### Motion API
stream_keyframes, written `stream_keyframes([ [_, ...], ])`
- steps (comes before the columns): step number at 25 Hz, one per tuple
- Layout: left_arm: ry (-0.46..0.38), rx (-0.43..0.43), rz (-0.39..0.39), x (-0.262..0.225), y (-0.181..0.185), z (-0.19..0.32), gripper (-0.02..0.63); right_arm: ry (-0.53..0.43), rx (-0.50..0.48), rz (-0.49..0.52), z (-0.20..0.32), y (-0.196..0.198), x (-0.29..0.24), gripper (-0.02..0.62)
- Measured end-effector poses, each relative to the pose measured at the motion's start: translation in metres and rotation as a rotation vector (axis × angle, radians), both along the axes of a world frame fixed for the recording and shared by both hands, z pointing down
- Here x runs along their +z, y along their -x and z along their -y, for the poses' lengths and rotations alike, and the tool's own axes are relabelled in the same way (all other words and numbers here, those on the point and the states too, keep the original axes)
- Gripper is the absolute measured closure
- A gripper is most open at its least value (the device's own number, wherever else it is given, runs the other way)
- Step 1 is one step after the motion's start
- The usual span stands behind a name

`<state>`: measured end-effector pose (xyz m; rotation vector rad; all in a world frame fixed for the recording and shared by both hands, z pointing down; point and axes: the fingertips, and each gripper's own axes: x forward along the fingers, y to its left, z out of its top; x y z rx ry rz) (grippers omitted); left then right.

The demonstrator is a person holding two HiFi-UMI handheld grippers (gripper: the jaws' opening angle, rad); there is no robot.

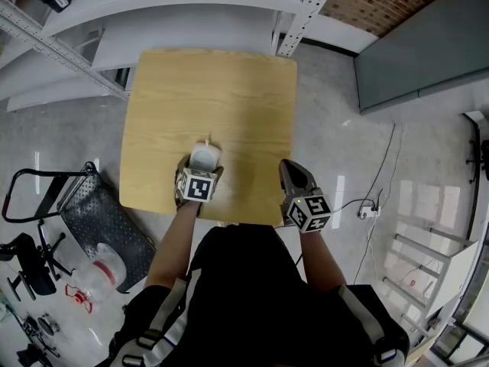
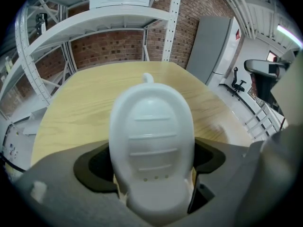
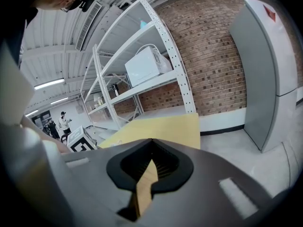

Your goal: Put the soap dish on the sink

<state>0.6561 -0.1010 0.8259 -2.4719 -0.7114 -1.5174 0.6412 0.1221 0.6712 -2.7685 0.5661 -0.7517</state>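
Observation:
A white oval soap dish [image 1: 205,156] with ribs and small drain holes is clamped in my left gripper [image 1: 205,168], which is shut on its near end, just above the near middle of the wooden table [image 1: 229,98]. In the left gripper view the soap dish [image 2: 151,136] fills the centre between the jaws of the left gripper [image 2: 152,167], with its far end pointing over the table [image 2: 80,103]. My right gripper [image 1: 293,176] hangs over the table's near right edge, shut and holding nothing; only a thin slit shows at the right gripper [image 3: 150,167]. No sink shows in any view.
White metal shelving [image 1: 191,6] stands beyond the table, with a microwave [image 3: 146,65] on one shelf. A grey cabinet [image 1: 420,44] is at the right by a brick wall. A perforated cart [image 1: 99,220] and clutter sit on the floor at the left, and a power strip [image 1: 369,212] at the right.

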Motion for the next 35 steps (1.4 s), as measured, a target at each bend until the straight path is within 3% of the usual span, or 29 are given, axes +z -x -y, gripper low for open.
stream_keyframes([
  [7, 0.070, -0.018, -0.029, -0.013, -0.002, -0.002, 0.112, 0.014, -0.016, -0.021, 0.013, 0.009, -0.007, 0.589],
  [13, 0.150, -0.051, -0.136, -0.061, -0.009, 0.006, 0.114, 0.031, -0.024, -0.080, 0.024, 0.016, -0.025, 0.589],
  [17, 0.249, -0.099, -0.249, -0.104, -0.012, 0.022, 0.115, 0.013, 0.007, -0.139, 0.028, 0.021, -0.051, 0.589],
  [23, 0.414, -0.126, -0.501, -0.189, -0.011, 0.024, 0.163, 0.011, 0.032, -0.243, 0.020, 0.027, -0.096, 0.589],
  [25, 0.436, -0.119, -0.555, -0.209, -0.005, 0.025, 0.220, 0.002, 0.041, -0.260, 0.018, 0.032, -0.106, 0.589],
  [32, 0.474, -0.132, -0.657, -0.255, 0.004, 0.026, 0.321, -0.028, 0.029, -0.316, 0.006, 0.036, -0.131, 0.589],
  [34, 0.465, -0.168, -0.703, -0.266, 0.004, 0.029, 0.423, -0.038, 0.015, -0.335, 0.002, 0.032, -0.137, 0.589],
  [35, 0.460, -0.189, -0.728, -0.271, 0.005, 0.031, 0.508, -0.046, 0.009, -0.343, -0.001, 0.032, -0.140, 0.589],
])
